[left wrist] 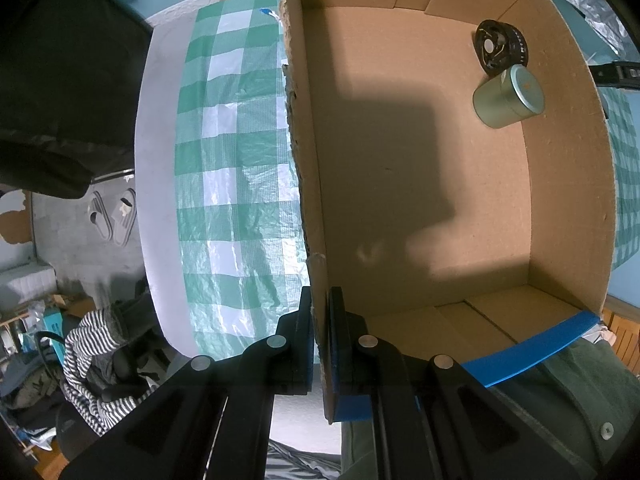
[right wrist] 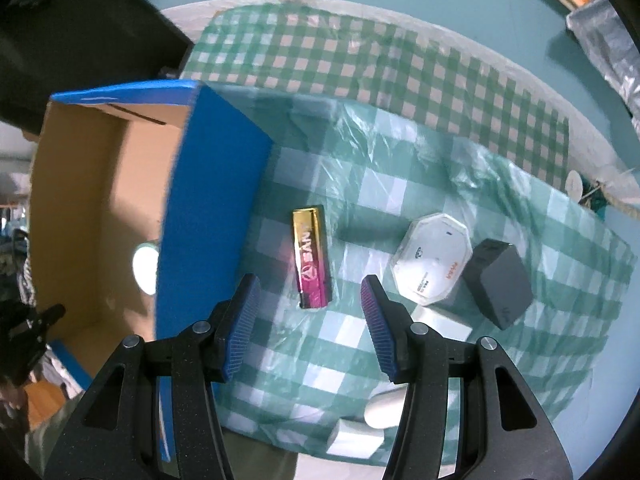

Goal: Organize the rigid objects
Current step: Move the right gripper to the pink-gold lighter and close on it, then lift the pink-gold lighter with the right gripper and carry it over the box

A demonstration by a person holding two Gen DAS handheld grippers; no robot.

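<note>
A green-and-white checked plastic cloth (right wrist: 400, 184) covers the desk (left wrist: 158, 184), with teal wall behind it. The left gripper (left wrist: 320, 320) is clenched on the side wall of the cardboard box (left wrist: 572, 184), one finger outside and one inside, at the bottom centre of the left wrist view. Inside, the box floor lies mostly bare and shadowed; only the upper right corner is taken, by a pale green tin (left wrist: 508, 98) lying on its side, touching a black round ribbed object (left wrist: 500, 46) whose nature is hard to make out. Blue tape edges the box rims at top and bottom right. Left of the box, the cloth runs free to the desk edge, and beyond it the floor shows slippers (left wrist: 114, 216) and piled clothes (left wrist: 96, 364).

The right gripper (right wrist: 310, 316) hangs released above the cloth, nothing between its fingers. Just ahead of them lies a gold-to-pink foil bar (right wrist: 312, 258), close beside the box's blue outer wall. To the right, a white octagonal case (right wrist: 430, 258) sits just beside a dark grey box (right wrist: 498, 282). A white block (right wrist: 442, 322) below them is partly hidden by the right finger; two more white items at the bottom are blurred and cut off.
</note>
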